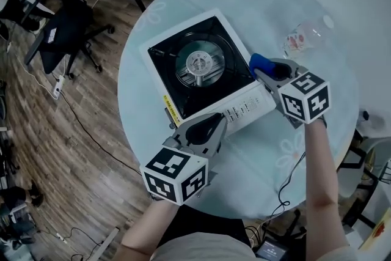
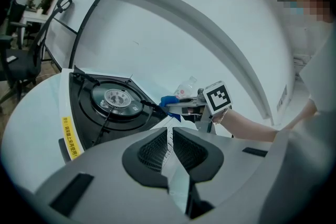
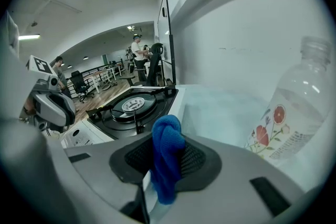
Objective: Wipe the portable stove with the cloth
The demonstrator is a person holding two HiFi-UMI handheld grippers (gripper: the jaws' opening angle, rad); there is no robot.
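Blue cloth (image 3: 167, 157): bunched into a wad and standing up between the two fingers of the right gripper (image 1: 267, 68), which squeeze it from both sides; a tuft pokes out past the tips.
Cloth's place: at the right corner of the stove (image 1: 168, 61), at the edge of its black top; whether it touches the surface I cannot tell.
Left gripper (image 1: 211, 125): at the stove's near edge, fingers drawn close with only a thin pale strip between them, which looks like the white front panel, so it seems to steady the stove.
Stove's place: near the middle of the round pale table (image 1: 256, 3), burner in its centre, white frame around it.
Done so far: cloth is picked up and brought to the stove; no wiped streak shows, so I judge the wiping barely begun.
Left to do: black top, burner surround and white frame.
Close by: clear bottle (image 1: 302, 40) lying to the right, apart from the stove.
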